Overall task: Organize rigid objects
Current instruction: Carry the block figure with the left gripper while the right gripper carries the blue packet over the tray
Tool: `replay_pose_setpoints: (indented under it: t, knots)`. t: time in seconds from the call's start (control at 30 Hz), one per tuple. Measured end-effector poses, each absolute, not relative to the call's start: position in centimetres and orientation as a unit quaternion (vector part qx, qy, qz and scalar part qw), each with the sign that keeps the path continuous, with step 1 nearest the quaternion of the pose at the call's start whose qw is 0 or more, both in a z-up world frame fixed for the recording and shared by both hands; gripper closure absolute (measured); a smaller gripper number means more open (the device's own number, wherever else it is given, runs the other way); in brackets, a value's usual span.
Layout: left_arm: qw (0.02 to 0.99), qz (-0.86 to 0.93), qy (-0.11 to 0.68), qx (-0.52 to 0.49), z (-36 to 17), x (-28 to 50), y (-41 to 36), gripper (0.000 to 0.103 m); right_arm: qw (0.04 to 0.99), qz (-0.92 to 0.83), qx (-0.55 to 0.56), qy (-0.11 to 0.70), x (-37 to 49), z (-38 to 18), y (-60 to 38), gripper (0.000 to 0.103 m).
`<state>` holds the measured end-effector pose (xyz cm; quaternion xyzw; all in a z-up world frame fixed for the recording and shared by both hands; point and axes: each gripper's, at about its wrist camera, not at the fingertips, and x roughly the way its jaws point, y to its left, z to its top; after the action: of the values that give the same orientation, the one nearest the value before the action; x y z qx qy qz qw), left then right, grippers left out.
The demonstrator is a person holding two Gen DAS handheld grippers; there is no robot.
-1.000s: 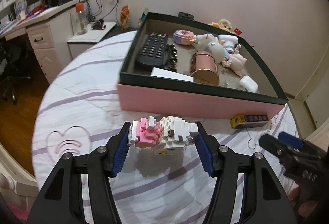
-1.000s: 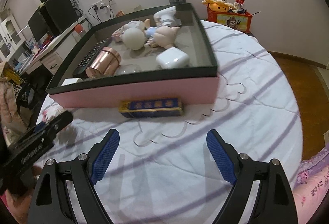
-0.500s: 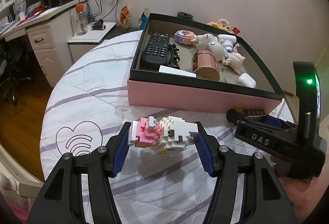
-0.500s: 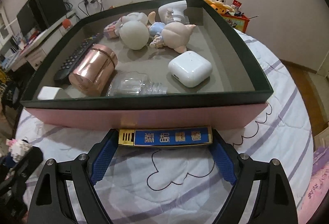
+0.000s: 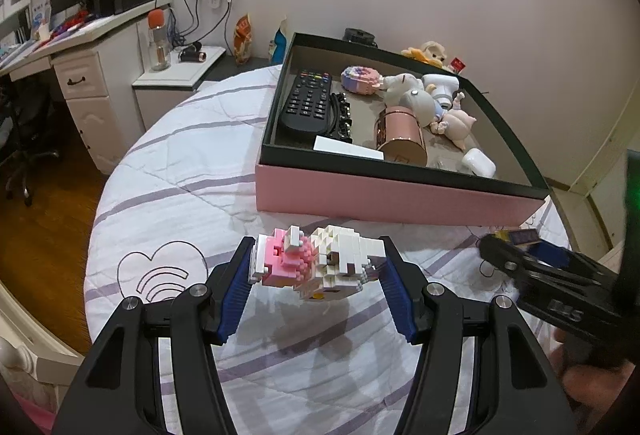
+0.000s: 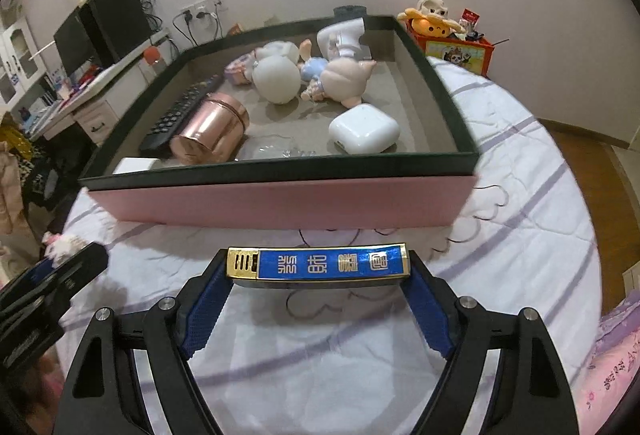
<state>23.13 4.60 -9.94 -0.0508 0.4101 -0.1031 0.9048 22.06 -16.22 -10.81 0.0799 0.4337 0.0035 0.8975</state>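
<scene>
Two grippers each hold a piece above the quilted round table, in front of the near pink wall of the box. At left, the left gripper is clamped on a pink-and-white brick figure; at right, the right gripper grips a blue-and-gold lighter by its ends. Inside the box lie a remote control, a rose-gold tin, possibly a clear plastic item, and a white earbuds case.

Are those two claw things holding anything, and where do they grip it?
Left gripper clamps a block figure by its ends; right gripper clamps a blue box by its ends.
</scene>
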Motion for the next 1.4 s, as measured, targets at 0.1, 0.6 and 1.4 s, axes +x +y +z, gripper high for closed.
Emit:
replay_pose_setpoints:
  t: [0.1,0.6,1.4]
  knots:
    - [0.907,-0.105,0.406,-0.051,-9.3,23.2,4.6,0.043,0.901,0.013,0.085,0.426,21.2,-9.2,-16.6,0.02]
    - [0.936,-0.115,0.332,-0.009,-0.4,27.8,2.6,0.043,0.937,0.051,0.06,0.341,25.0,1.3,-16.3,0.02]
    - [0.921,-0.135,0.364,0.013,-1.0,36.7,-1.4,0.043,0.918,0.043,0.063,0.389,33.1,-1.4,-17.2,0.02]
